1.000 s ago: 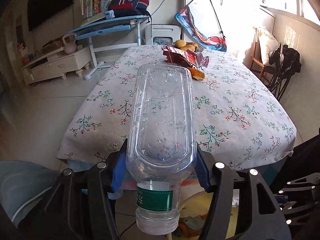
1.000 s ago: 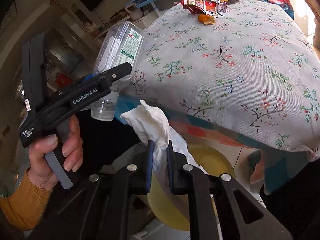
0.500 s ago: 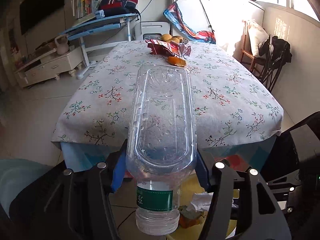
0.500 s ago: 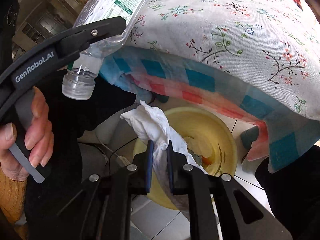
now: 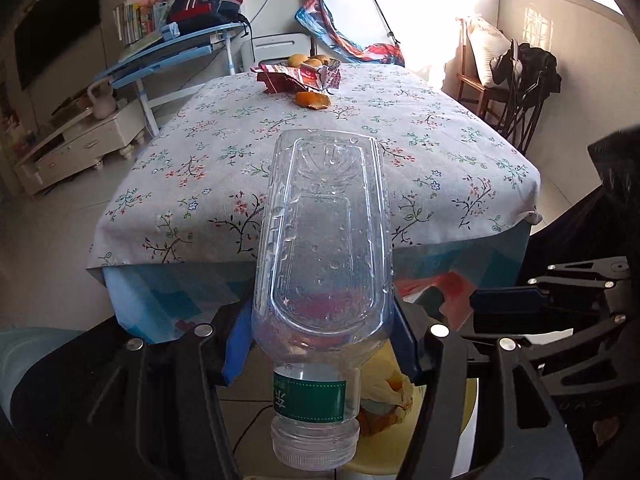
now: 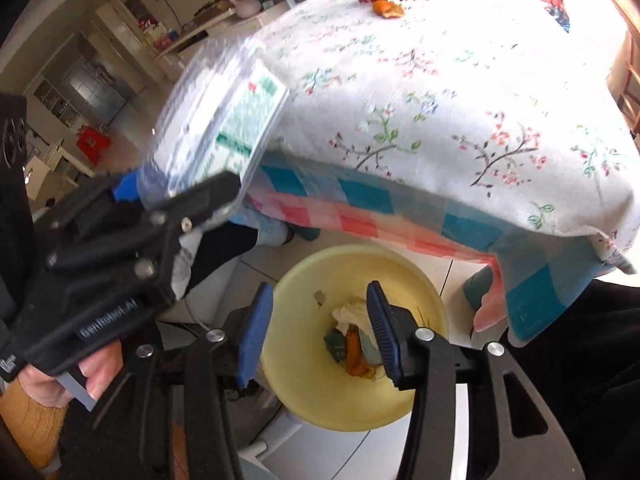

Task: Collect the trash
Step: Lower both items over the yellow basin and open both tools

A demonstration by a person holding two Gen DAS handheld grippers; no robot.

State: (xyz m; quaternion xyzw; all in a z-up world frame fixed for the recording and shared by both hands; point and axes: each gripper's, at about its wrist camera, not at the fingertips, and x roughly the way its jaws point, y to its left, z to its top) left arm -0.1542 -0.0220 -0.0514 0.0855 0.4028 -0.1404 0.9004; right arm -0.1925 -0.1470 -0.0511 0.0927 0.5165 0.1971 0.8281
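My left gripper (image 5: pixel 322 324) is shut on a clear empty plastic bottle (image 5: pixel 324 240) with a green label, neck toward the camera; the bottle also shows blurred in the right wrist view (image 6: pixel 218 128). My right gripper (image 6: pixel 320 316) is open and empty above a yellow bin (image 6: pixel 424 292) on the floor. A white tissue (image 6: pixel 352 312) lies in the bin on other scraps. On the far end of the table lie a red wrapper (image 5: pixel 298 76) and an orange peel (image 5: pixel 312 100).
The table (image 5: pixel 224 168) has a floral cloth over a checked one. A bowl of fruit (image 5: pixel 312 62) stands behind the wrapper. A blue desk (image 5: pixel 168 50), a white cabinet (image 5: pixel 76 144) and a chair (image 5: pixel 516 92) stand around the table.
My right gripper has opened and let go of the white tissue, which now lies in the yellow bin. My left gripper with the bottle has moved back and toward the bin.
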